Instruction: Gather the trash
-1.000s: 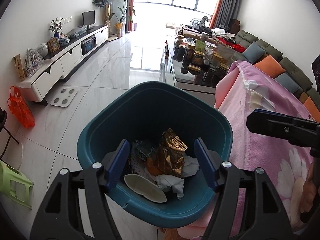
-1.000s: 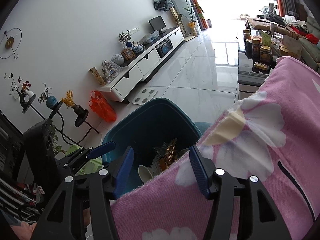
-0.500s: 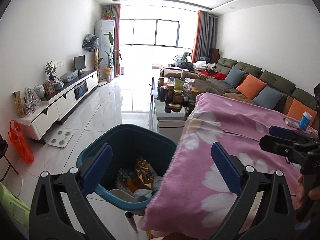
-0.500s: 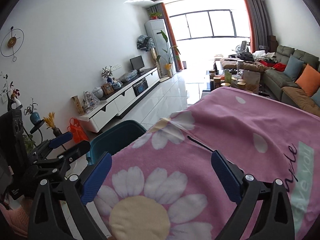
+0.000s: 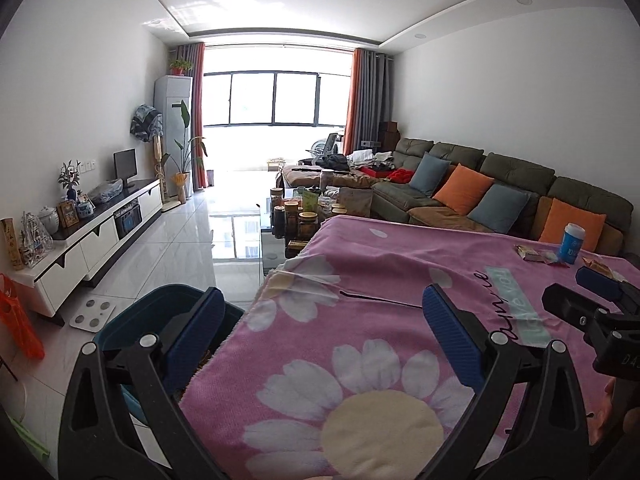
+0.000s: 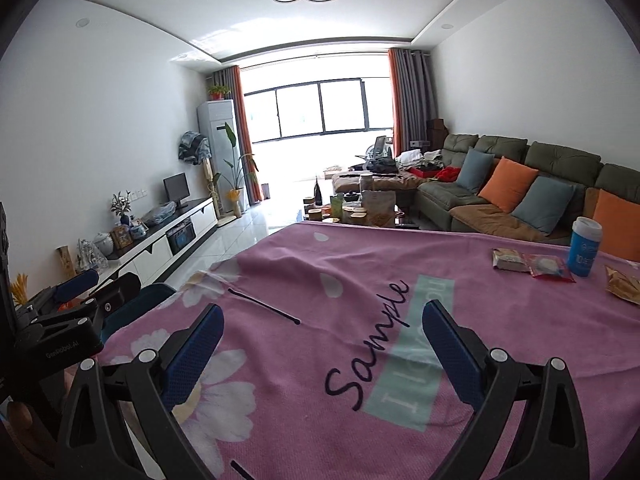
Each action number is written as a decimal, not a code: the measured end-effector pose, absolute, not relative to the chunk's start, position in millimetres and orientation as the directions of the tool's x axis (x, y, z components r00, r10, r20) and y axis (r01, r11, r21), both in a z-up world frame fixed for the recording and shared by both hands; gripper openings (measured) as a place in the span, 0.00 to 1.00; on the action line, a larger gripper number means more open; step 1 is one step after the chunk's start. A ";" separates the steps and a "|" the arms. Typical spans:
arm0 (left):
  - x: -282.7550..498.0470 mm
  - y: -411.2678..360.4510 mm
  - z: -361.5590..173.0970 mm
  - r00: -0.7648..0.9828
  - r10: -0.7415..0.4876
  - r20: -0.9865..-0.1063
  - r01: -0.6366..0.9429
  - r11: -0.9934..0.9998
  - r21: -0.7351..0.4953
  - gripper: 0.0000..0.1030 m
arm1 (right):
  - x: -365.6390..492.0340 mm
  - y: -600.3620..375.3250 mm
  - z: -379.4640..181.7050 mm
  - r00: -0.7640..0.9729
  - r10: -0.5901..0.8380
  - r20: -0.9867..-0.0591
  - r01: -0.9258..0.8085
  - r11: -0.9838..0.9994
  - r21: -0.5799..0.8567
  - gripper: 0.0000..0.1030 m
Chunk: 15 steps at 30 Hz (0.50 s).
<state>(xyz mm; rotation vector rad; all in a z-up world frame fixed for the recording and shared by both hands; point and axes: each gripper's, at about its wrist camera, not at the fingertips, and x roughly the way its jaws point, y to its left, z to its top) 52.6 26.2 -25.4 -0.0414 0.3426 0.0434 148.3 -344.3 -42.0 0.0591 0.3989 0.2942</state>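
A teal trash bin point(image 5: 132, 320) stands on the floor at the left edge of the table; its rim also shows in the right wrist view point(image 6: 138, 306). On the pink flowered cloth point(image 6: 360, 300), at the far right, lie a beige wrapper point(image 6: 509, 260), a red wrapper point(image 6: 550, 266), a gold wrapper point(image 6: 622, 284) and a blue cup point(image 6: 584, 246). They also show in the left wrist view, the cup point(image 5: 573, 242) among them. My left gripper point(image 5: 324, 332) is open and empty over the cloth's left edge. My right gripper point(image 6: 322, 340) is open and empty above the cloth.
A coffee table point(image 5: 304, 216) crowded with jars stands beyond the table. A green sofa point(image 6: 520, 184) with cushions runs along the right. A white TV cabinet point(image 5: 88, 240) lines the left wall. An orange bag point(image 5: 18, 332) and a white scale point(image 5: 92, 314) are on the floor.
Both grippers have risen from the bin, tilted up to face across the table, and opened wider. The bin's contents have dropped out of sight.
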 end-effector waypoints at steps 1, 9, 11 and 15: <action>53.0 22.0 -25.3 0.943 0.029 -0.332 -0.041 0.999 -0.029 0.95 | 146.5 -349.2 -43.1 0.885 0.288 -0.365 -0.263 0.957 0.119 0.93; 51.4 -0.2 -22.1 0.956 0.013 -0.294 -0.017 1.000 -0.010 0.95 | 129.0 -375.1 -41.7 0.928 0.238 -0.285 -0.211 0.970 0.123 0.93; 51.6 -5.2 -21.8 0.958 0.011 -0.286 -0.012 1.000 -0.002 0.95 | 123.7 -379.5 -40.9 0.938 0.235 -0.255 -0.210 0.970 0.123 0.93; 52.0 -10.3 -21.3 0.960 -0.009 -0.279 0.008 1.000 -0.005 0.95 | 118.2 -382.4 -41.2 0.941 0.226 -0.253 -0.201 0.972 0.120 0.93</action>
